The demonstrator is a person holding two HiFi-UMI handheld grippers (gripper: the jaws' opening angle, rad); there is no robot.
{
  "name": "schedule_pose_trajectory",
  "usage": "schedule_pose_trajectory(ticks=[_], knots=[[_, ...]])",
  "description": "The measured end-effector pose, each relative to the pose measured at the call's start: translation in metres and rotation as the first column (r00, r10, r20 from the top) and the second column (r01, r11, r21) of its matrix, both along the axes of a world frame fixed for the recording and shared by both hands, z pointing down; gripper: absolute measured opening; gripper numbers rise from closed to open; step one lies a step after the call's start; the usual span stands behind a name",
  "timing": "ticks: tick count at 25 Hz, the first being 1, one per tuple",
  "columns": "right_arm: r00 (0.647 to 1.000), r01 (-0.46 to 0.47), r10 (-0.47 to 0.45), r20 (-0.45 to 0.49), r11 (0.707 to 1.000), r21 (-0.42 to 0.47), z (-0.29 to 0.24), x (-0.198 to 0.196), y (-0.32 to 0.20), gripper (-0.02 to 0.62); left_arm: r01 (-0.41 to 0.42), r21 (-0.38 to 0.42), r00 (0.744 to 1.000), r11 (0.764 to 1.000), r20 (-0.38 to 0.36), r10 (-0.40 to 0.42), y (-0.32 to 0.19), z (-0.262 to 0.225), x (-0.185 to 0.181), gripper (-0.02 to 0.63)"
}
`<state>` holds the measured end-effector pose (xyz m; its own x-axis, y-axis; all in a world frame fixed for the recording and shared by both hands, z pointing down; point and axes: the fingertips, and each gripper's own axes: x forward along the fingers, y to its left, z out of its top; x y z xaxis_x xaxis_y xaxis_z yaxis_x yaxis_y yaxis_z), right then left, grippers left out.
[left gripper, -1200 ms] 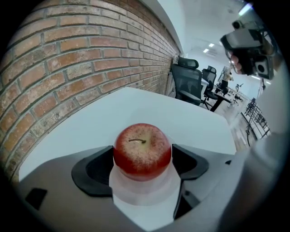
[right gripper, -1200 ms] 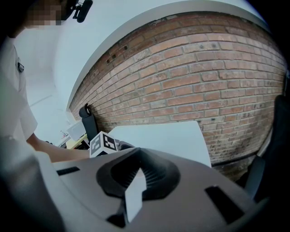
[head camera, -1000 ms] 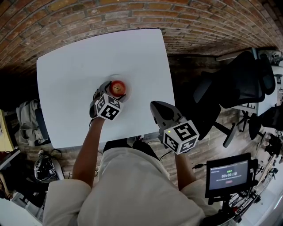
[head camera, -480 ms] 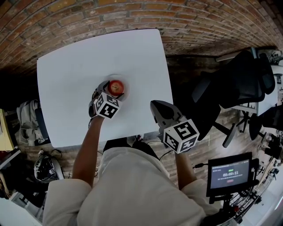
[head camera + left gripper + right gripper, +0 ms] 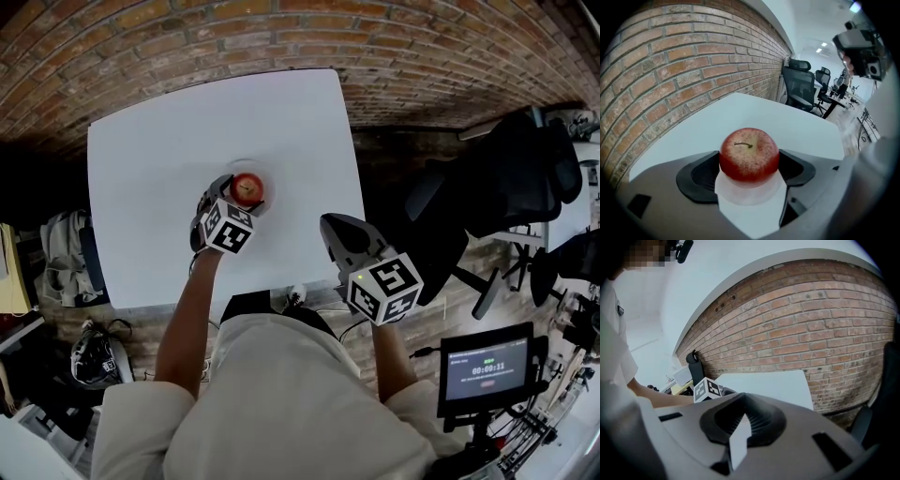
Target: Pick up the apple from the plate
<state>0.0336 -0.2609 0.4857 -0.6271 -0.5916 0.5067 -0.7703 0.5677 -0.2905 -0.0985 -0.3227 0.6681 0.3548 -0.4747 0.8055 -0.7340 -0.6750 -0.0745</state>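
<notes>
Red apple [image 5: 247, 187] with a short stem sits on a small white round plate [image 5: 268, 180] in the head view, on a white square counter [image 5: 169, 131]. The left gripper [image 5: 234, 201] reaches in from below the apple, its grey jaws on either side of the fruit and its marker cube [image 5: 229, 230] just behind. The right gripper [image 5: 333, 230] hangs well to the right of the apple, off the counter's near edge. A red brick wall [image 5: 281, 37] runs beyond the apple, and a black office chair [image 5: 506, 178] stands far to its right.

In the left gripper view the apple [image 5: 749, 154] fills the gap between the two dark pads [image 5: 699, 176], which meet both of its flanks, so this gripper is grasping the apple. The plate [image 5: 749, 194] shows pale directly under the fruit, and I cannot tell whether the two touch. The counter [image 5: 754, 117] stretches behind the apple.

In the right gripper view the right gripper [image 5: 739, 427] is clenched, with only a thin pale sliver between its ridged pads [image 5: 759, 420] and nothing held.
</notes>
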Motion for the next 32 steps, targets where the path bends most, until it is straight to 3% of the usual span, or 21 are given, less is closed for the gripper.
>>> schedule_pose_trajectory(ticks=[22,32], knots=[[0.997,0.073,-0.075,0.010,0.992,0.101,-0.032,0.007,0.025,0.003,0.069,0.078,0.997,0.995,-0.049,-0.066,0.039,-0.053,0.003,0.394],[0.989,0.141,-0.146,0.021,0.978,0.156,-0.051,-0.007,0.038,0.003,0.117,0.155,0.991,0.981,-0.089,-0.104,0.064,-0.089,-0.005,0.394]])
